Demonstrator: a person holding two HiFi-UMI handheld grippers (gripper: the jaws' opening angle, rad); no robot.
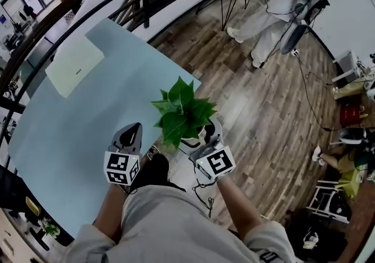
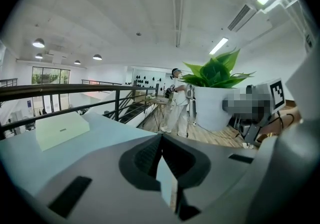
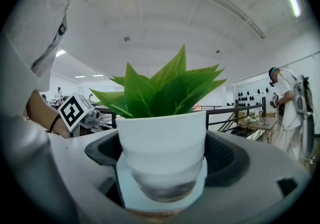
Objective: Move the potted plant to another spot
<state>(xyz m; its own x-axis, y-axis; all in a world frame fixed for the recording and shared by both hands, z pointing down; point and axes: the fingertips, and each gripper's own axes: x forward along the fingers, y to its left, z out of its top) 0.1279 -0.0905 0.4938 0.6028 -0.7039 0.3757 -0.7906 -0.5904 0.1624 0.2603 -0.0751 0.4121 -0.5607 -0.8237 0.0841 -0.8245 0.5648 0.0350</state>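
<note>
**Transport step: potted plant in the grip, set-down pending**

The right tongs (image 1: 204, 136) are closed on the white pot of the potted plant (image 1: 184, 112). In the right gripper view one jaw presses each side of the pot wall, and the plant stands upright. The plant is well apart from the pale green sheet (image 1: 75, 64). It sits diagonally away from it on the person's side, at the edge of the tabletop (image 1: 70, 139) farthest from the sheet, with wood floor just past it. Whether the pot base rests on the tabletop or hangs just above it cannot be told.

The left tongs (image 1: 130, 136) are closed on nothing (their own view shows the pads meeting at the tip). They hover over the tabletop beside the plant, on the sheet's side of it.

Judgement: the carry phase appears to be in hand. The next move calls for keeping the pot level and choosing a bare patch of tabletop. The base should then be lowered until fully supported before the right jaws are released. A release this close to the edge could tip the pot onto the floor.
</note>
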